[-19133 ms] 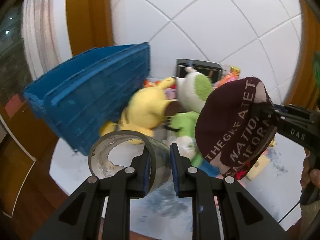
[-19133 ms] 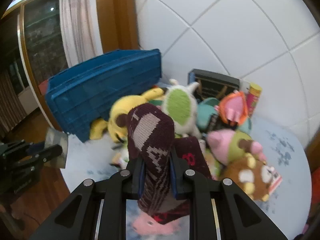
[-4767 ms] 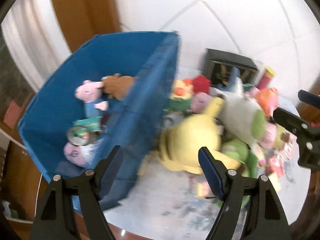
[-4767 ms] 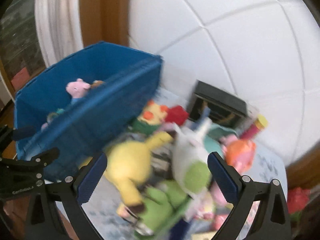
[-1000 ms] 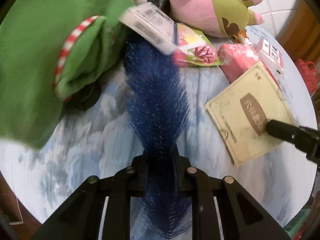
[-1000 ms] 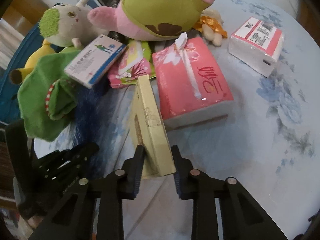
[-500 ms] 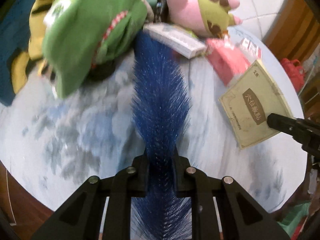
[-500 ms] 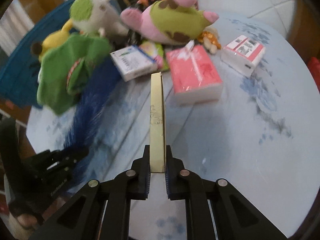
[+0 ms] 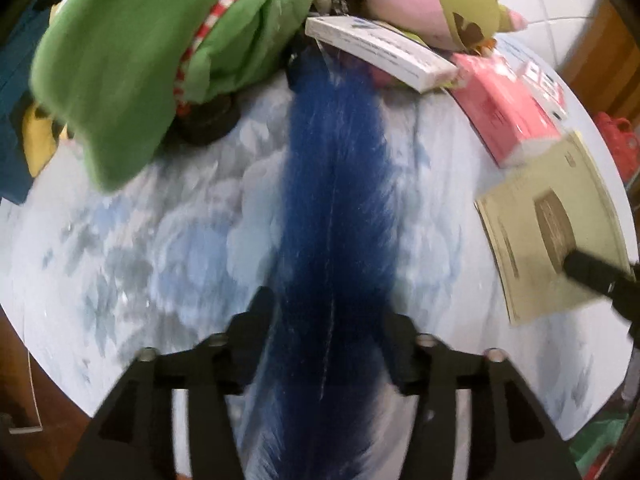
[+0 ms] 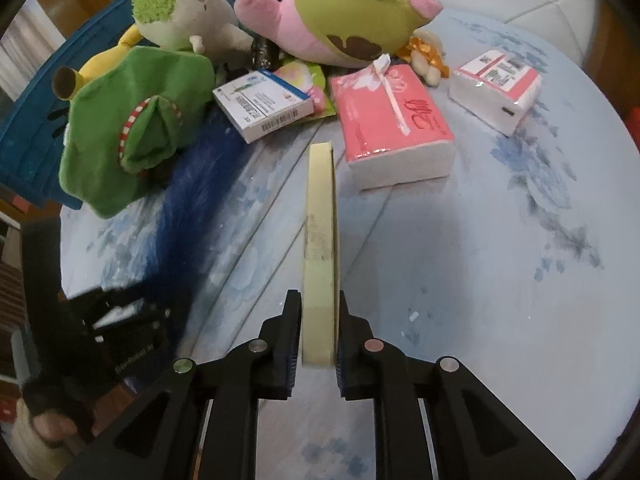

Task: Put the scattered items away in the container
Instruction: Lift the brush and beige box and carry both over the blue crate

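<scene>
My left gripper (image 9: 328, 320) has its jaws spread apart around a long blue furry piece (image 9: 332, 184) that runs between them, its far end under the green plush (image 9: 160, 48). My right gripper (image 10: 316, 332) is shut on a flat yellow box (image 10: 320, 216), held on edge above the table; it also shows in the left wrist view (image 9: 552, 224). The blue furry piece (image 10: 188, 200) and the left gripper (image 10: 120, 332) show at the left of the right wrist view. The blue container (image 10: 28, 120) stands at the far left behind the toys.
On the blue-patterned round table (image 10: 500, 280) lie a pink tissue pack (image 10: 392, 124), a white-pink pack (image 10: 496, 84), a white-blue medicine box (image 10: 264, 104), a pink-green plush (image 10: 340, 20), a grey-green plush (image 10: 188, 12) and a yellow plush (image 10: 100, 68).
My left gripper's jaws have opened wider around the blue furry piece. Both grippers have moved closer to the toy pile; the right still holds the yellow box on edge.
</scene>
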The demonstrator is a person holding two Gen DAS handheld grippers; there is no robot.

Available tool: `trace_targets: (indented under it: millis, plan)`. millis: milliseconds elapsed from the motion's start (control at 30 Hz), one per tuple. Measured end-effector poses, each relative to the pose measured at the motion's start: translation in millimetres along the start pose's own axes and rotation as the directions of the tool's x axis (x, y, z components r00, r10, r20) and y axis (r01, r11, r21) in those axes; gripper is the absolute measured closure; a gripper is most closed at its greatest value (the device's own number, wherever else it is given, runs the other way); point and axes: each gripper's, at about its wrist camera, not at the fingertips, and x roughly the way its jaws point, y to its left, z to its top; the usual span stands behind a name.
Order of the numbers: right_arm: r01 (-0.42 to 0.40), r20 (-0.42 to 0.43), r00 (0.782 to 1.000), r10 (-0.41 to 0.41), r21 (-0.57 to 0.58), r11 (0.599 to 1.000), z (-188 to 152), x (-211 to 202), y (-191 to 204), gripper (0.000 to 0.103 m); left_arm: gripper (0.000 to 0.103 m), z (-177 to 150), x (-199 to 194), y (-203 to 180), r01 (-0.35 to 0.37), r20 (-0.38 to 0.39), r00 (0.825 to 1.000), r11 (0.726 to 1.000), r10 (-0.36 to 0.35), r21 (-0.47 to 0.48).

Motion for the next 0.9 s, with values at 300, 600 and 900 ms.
trace_targets:
  millis: [300,600,900]
  plan:
    - [0.004,-0.007,1.000,-0.004,-0.027,1.000,5.0,9.2,1.9,0.091,0.089,-3.6,-8.9,-11.0,-0.026,0.057,0.998,0.999,0.024,0.038]
    - [0.021,0.096,0.995,-0.014,-0.077,0.997,9.3,-41.1,24.5,0.091,0.090,-11.3,-82.6,-11.4,0.012,0.196,0.980,0.999,-0.019,0.038]
    - [0.034,0.100,0.995,-0.024,-0.099,0.995,-2.1,-56.9,32.4,0.091,0.090,-19.5,-119.3,-4.3,0.013,0.253,0.967,1.000,-0.018,0.020]
